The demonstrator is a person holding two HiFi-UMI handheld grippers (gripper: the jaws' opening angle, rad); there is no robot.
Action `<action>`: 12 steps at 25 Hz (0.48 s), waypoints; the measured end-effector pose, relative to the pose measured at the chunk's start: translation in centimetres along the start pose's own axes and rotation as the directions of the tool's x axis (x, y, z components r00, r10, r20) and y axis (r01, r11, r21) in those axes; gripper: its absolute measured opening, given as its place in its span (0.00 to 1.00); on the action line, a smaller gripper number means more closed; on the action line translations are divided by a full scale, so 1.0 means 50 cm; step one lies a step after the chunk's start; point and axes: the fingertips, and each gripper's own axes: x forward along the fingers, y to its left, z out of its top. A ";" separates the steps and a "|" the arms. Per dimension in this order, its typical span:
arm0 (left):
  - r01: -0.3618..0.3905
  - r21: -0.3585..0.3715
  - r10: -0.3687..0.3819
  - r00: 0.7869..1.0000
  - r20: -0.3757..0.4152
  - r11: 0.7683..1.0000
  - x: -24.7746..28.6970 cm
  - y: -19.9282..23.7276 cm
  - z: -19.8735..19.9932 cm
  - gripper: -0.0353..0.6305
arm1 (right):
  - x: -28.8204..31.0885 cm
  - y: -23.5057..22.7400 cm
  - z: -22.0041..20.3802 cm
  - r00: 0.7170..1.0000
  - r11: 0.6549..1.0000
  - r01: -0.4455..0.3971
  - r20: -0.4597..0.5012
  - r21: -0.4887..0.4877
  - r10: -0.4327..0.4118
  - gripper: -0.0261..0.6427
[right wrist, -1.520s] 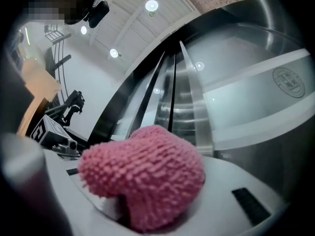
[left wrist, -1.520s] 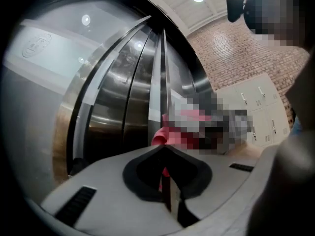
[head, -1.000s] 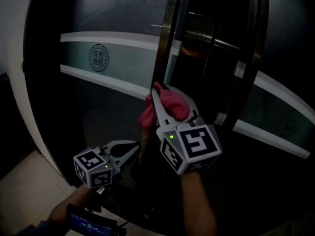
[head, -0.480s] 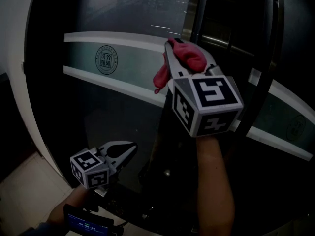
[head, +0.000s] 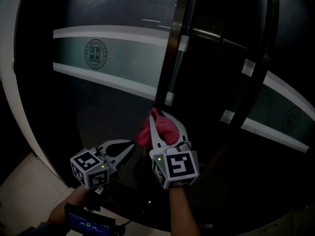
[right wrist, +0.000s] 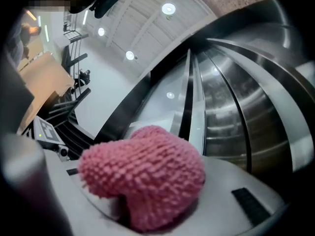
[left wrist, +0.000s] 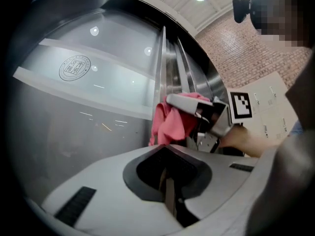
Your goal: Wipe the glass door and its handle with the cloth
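Below door handle point(head: 176, 65) | right claw point(head: 165, 122) clamped on pink cloth point(head: 143, 134) | left claw point(head: 131, 146) together | door seal point(head: 95, 57) illegible

Bunched pink cloth point(head: 166, 128) sits just below the door handle point(head: 176, 72).

Our right gripper point(head: 165, 123) is out ahead of us on a forearm point(head: 183, 211) reaching up from below, marker cube facing us and jaws clamped on the pink cloth point(head: 144, 134). Our left gripper point(head: 129, 148) sits lower, just to its left. Its jaws are pressed together with nothing between them, tips angled toward the right one.
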 end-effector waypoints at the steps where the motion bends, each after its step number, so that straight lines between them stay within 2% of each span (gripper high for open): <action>1: 0.001 -0.002 -0.001 1.000 -0.003 1.000 0.002 -0.002 -0.004 0.06 | -0.012 0.006 -0.036 1.000 0.999 0.006 -0.016 0.046 -0.006 0.11; 5: 0.004 -0.013 -0.005 1.000 -0.013 1.000 0.003 -0.007 -0.017 0.06 | -0.041 0.030 -0.124 0.998 0.991 0.029 -0.053 0.132 -0.022 0.11; 12: 0.021 -0.009 -0.022 1.000 -0.013 1.000 -0.012 -0.011 -0.024 0.06 | -0.045 0.033 -0.137 0.996 0.988 0.055 -0.073 0.143 -0.045 0.11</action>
